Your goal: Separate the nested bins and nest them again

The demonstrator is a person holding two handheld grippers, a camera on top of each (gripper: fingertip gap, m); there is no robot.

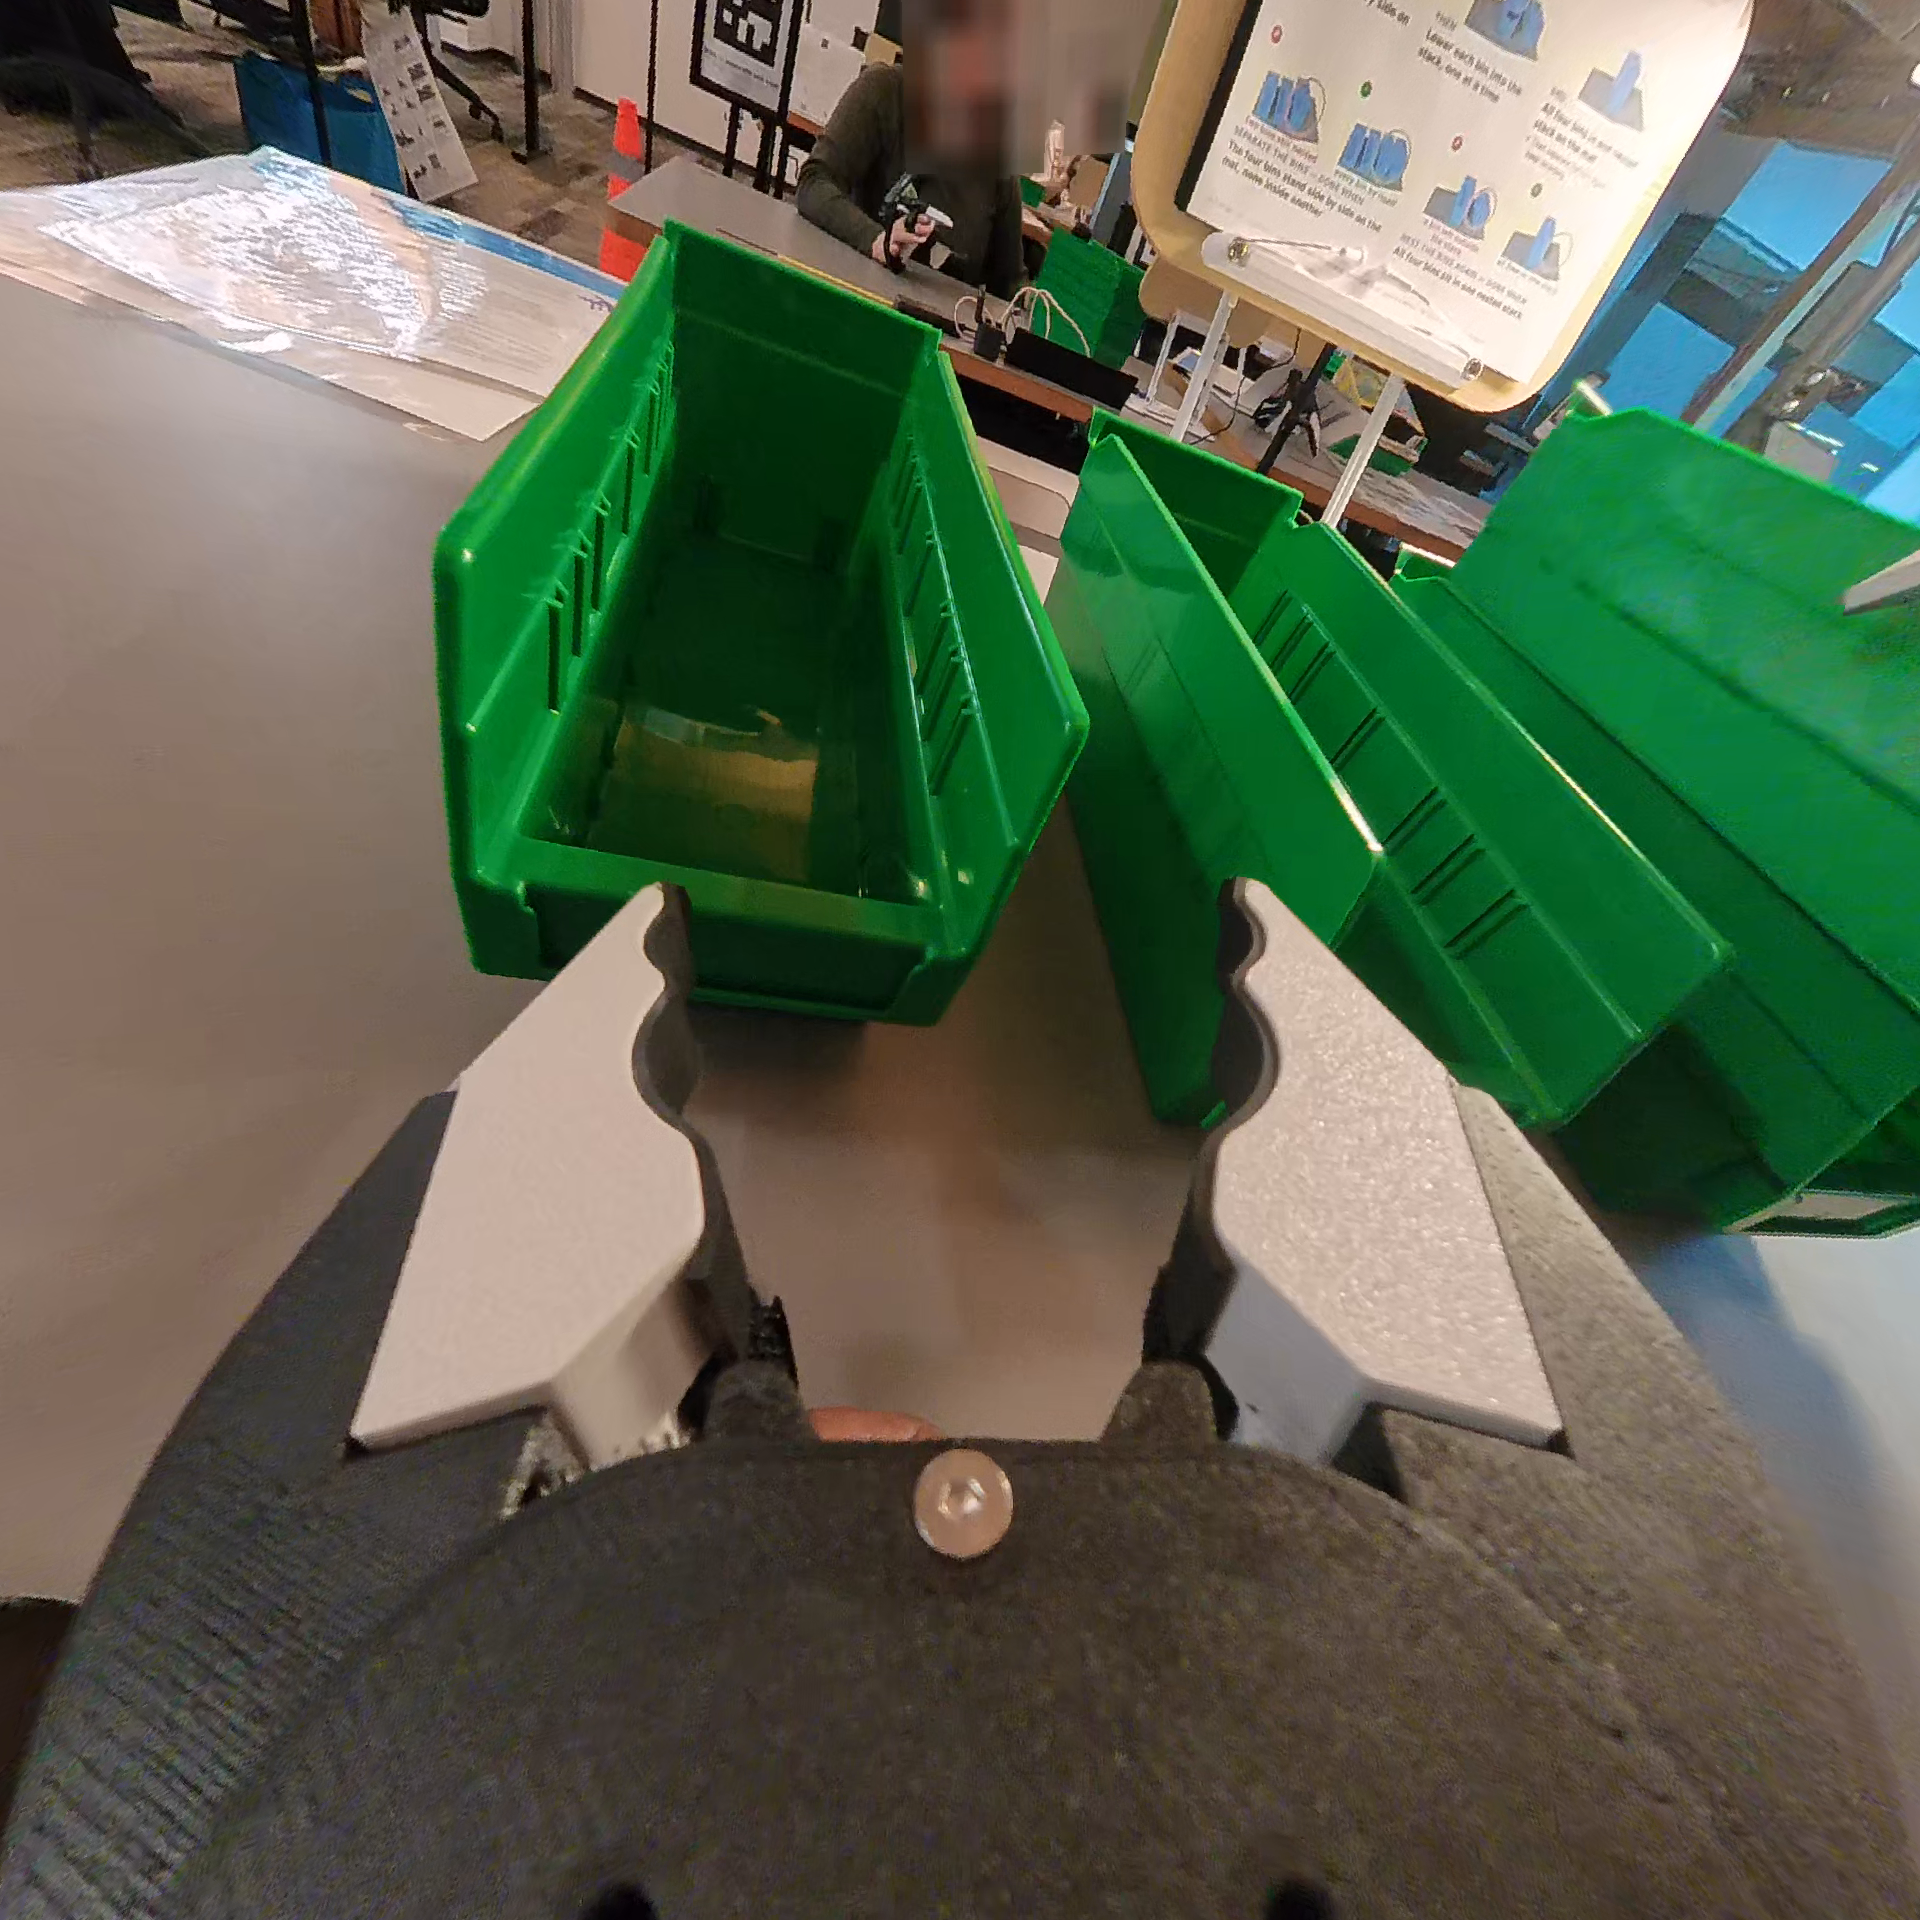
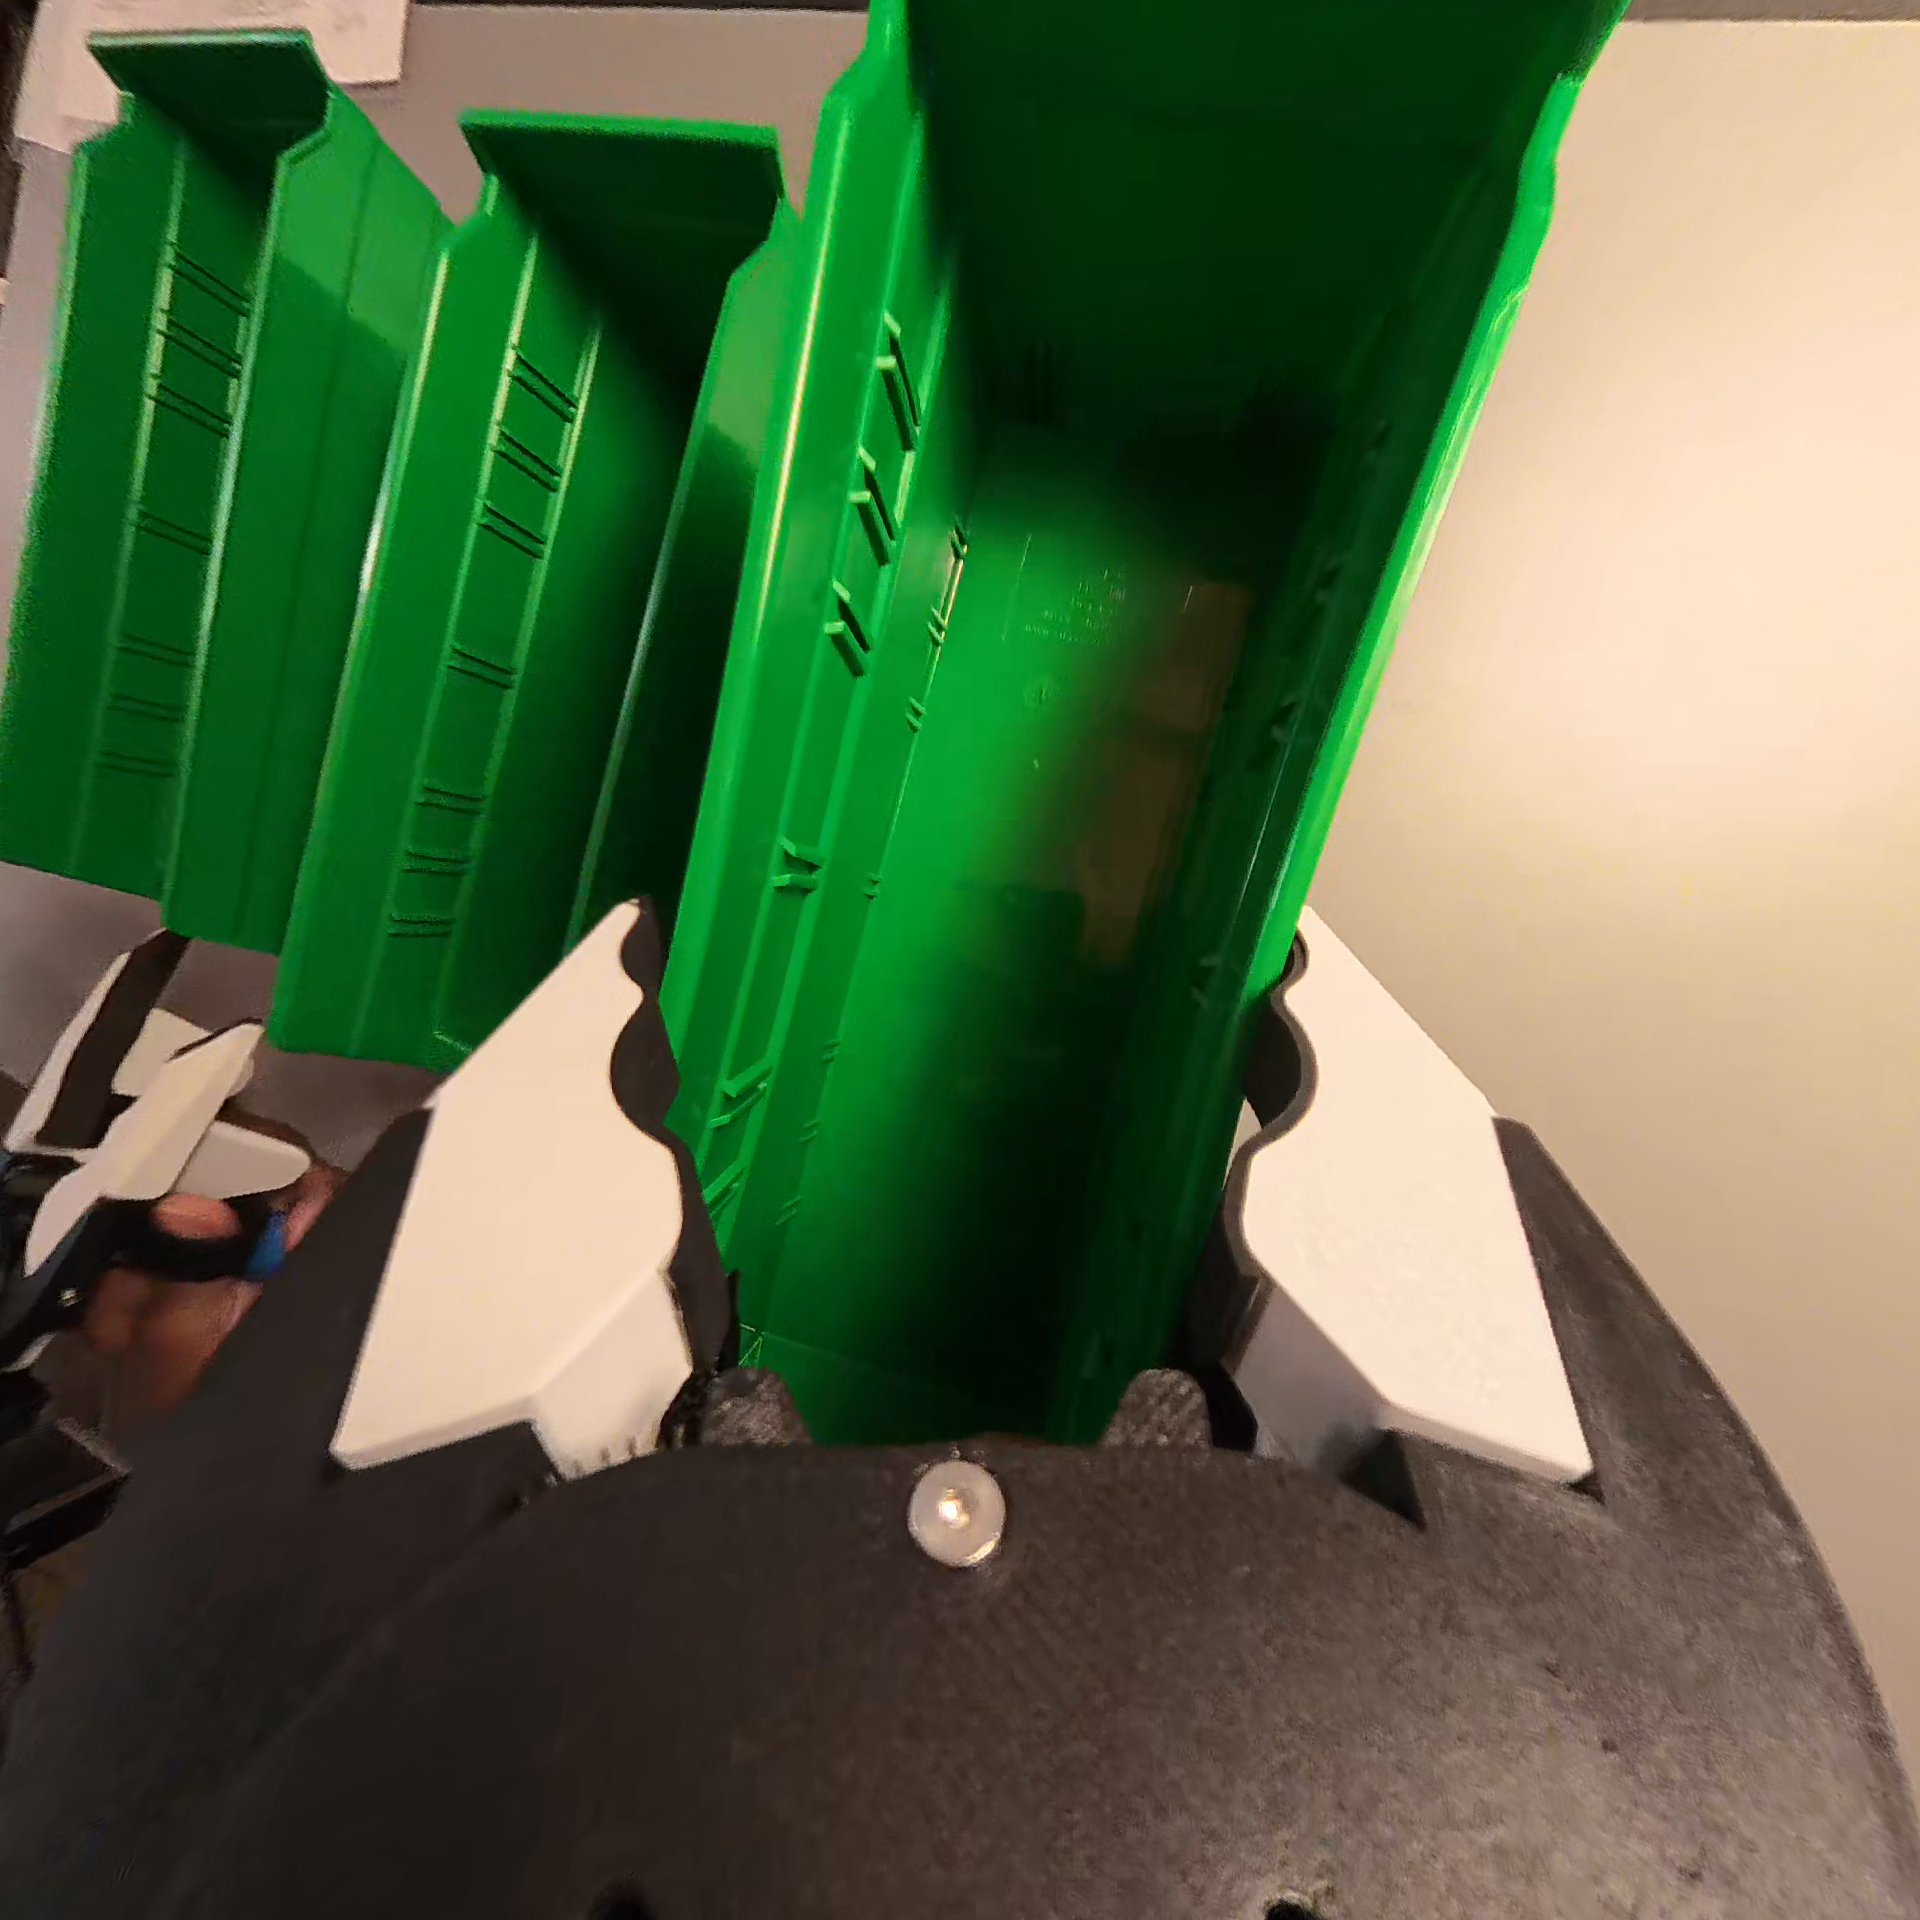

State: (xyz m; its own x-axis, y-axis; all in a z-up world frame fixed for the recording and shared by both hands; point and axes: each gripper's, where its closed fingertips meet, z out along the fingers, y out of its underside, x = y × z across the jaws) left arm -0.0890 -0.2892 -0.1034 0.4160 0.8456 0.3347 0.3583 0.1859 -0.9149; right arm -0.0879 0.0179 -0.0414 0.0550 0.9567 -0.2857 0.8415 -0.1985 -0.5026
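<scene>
Nearest us, our left gripper [image 1: 956, 997] hangs over the grey desk [image 1: 208, 935] with its jaws wide apart and nothing between them. Just past its tips stands one green bin [image 1: 758, 665], open side up, and to the right a second bin [image 1: 1351, 748] leans beside it. Our right gripper [image 2: 966, 1039] has its jaws spread around a third bin [image 2: 1091, 727], a pad against each side wall. Farther off, a person [image 1: 904, 177] sits at another desk.
</scene>
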